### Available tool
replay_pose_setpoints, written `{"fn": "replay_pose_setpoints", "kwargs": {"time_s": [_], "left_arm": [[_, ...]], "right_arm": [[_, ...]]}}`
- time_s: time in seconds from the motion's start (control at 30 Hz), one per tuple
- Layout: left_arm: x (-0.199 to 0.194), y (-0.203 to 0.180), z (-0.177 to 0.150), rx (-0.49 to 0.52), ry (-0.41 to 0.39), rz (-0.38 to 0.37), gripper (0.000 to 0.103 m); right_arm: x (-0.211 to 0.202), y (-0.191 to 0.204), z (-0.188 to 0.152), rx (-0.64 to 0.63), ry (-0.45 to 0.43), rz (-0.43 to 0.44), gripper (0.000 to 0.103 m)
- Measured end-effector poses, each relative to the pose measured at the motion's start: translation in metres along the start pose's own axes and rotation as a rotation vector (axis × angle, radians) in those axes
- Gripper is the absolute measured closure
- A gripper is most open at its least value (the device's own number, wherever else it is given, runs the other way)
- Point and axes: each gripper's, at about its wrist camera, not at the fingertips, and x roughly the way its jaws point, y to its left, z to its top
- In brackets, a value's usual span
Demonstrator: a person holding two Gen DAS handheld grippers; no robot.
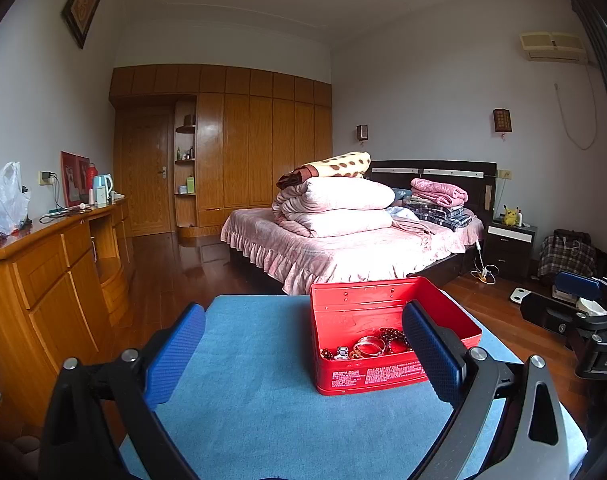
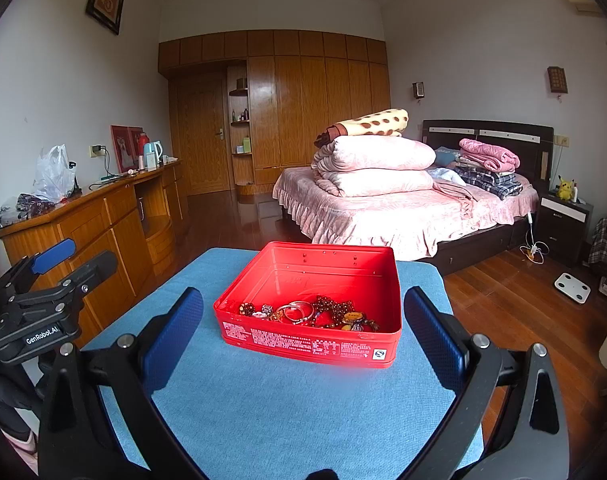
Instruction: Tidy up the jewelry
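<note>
Red tin box (image 2: 311,344), lidless and upright, sitting flat on blue cloth (image 2: 263,408), white print along near wall. Inside, heaped against near wall: gold bangles (image 2: 297,312) overlapping, dark red bead strand (image 2: 335,308) to their right, small silver piece (image 2: 267,309) and beaded cluster (image 2: 247,308) to their left. Far half of box floor bare red.

White walls; a wooden wardrobe (image 2: 303,100) spans the far wall; a pink-covered bed (image 2: 403,212) stands right; a wooden sideboard (image 2: 95,220) lines the left wall; dark wood floor (image 2: 503,300).
</note>
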Motion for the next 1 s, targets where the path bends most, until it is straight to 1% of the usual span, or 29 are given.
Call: {"fn": "replay_pose_setpoints", "kwargs": {"time_s": [0.43, 0.7, 1.0], "left_arm": [[0.0002, 0.0, 0.0001, -0.001, 0.0, -0.001, 0.006], [0.0032, 0.0041, -0.0033, -0.02, 0.018, -0.006, 0.006], [0.0022, 0.001, -0.0037, -0.009, 0.016, 0.0, 0.006]], "right_arm": [[0.0, 0.0005, 0.0001, 0.001, 0.0, 0.001, 0.005], [0.0002, 0.0006, 0.0004, 0.0, 0.001, 0.0, 0.005], [0.0003, 0.0006, 0.0007, 0.0, 0.001, 0.0, 0.005]]}}
